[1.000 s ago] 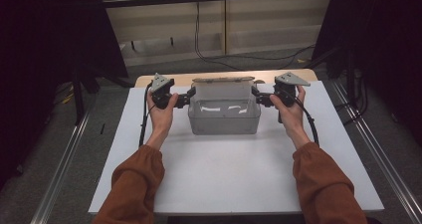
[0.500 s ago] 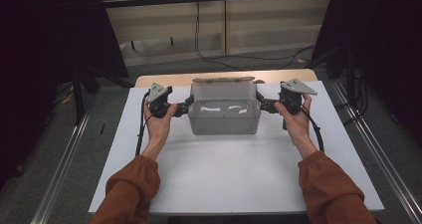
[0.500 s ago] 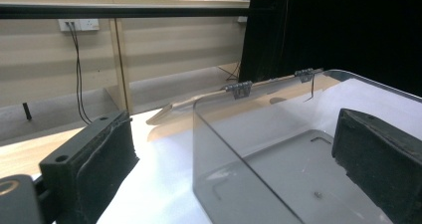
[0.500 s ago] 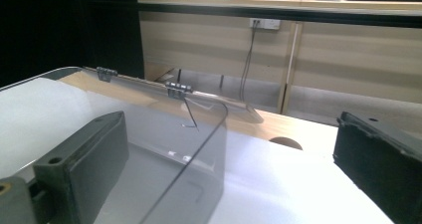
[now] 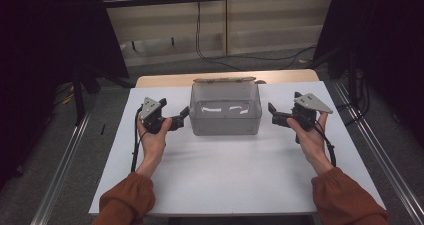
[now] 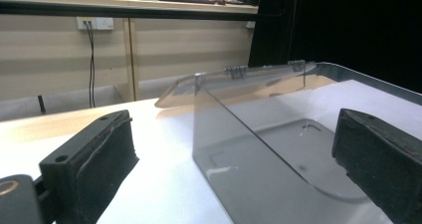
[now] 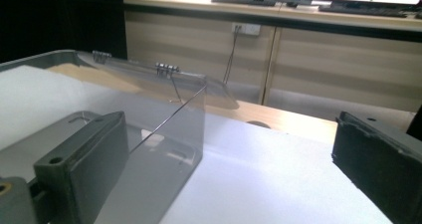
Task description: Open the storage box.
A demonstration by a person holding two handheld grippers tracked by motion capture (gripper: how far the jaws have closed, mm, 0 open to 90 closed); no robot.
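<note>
Clear plastic box [image 5: 226, 114] sits between two sets of fingers, each spread wide and holding nothing. In the left gripper view one pad [image 6: 89, 157] lies outside the box's near wall and the other [image 6: 380, 159] shows in front of the box's interior; the right gripper view mirrors that. From above, the left gripper [image 5: 181, 118] is just beside the box's left wall and the right gripper [image 5: 272, 113] a little off its right wall. Its lid [image 5: 225, 79] is hinged back at the far edge. The box rests on the white worktop [image 5: 220, 180], toward its far side.
</note>
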